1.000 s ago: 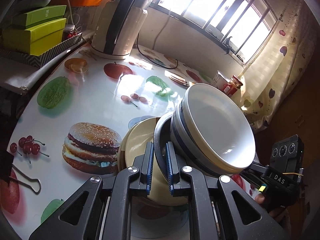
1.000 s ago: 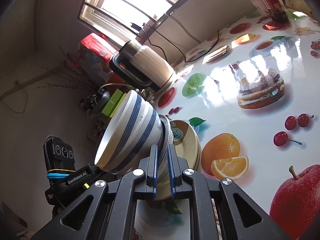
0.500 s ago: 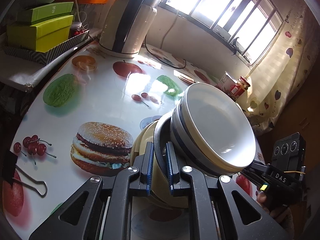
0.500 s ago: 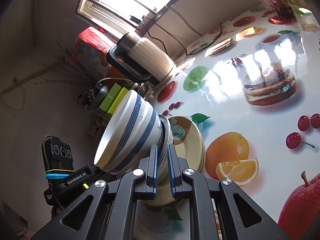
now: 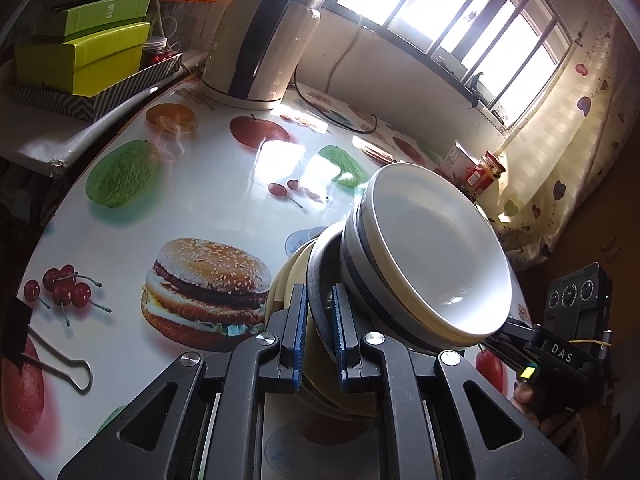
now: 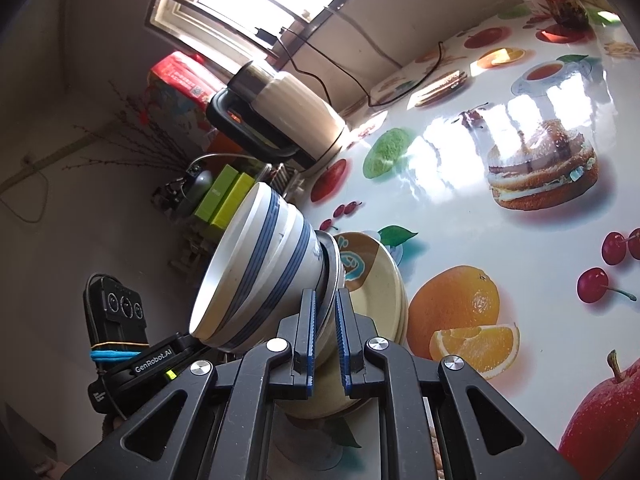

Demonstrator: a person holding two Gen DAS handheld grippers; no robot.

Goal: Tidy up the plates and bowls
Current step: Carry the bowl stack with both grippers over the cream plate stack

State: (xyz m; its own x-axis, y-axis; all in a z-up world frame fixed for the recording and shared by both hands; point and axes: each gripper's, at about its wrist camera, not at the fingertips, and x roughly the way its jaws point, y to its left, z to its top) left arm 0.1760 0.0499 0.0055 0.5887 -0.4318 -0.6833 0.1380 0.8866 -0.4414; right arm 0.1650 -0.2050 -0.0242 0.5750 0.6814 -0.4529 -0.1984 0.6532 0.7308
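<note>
Here, in the left wrist view, the left gripper [image 5: 319, 332] has its jaws clamped on the grey plate's [image 5: 320, 280] rim, under the striped bowls [image 5: 432, 256]; the counter [image 5: 224, 184] beyond is open. In the right wrist view, the right gripper [image 6: 327, 334] pinches the same rim, cream plates [image 6: 380, 280] just beside.

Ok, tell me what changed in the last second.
Hardly anything: the table print slides slightly in both views, so the stack of plates and bowls drifts a little. Nothing taken or released. The left gripper and right gripper stay clamped on its grey plate from opposite sides.
</note>
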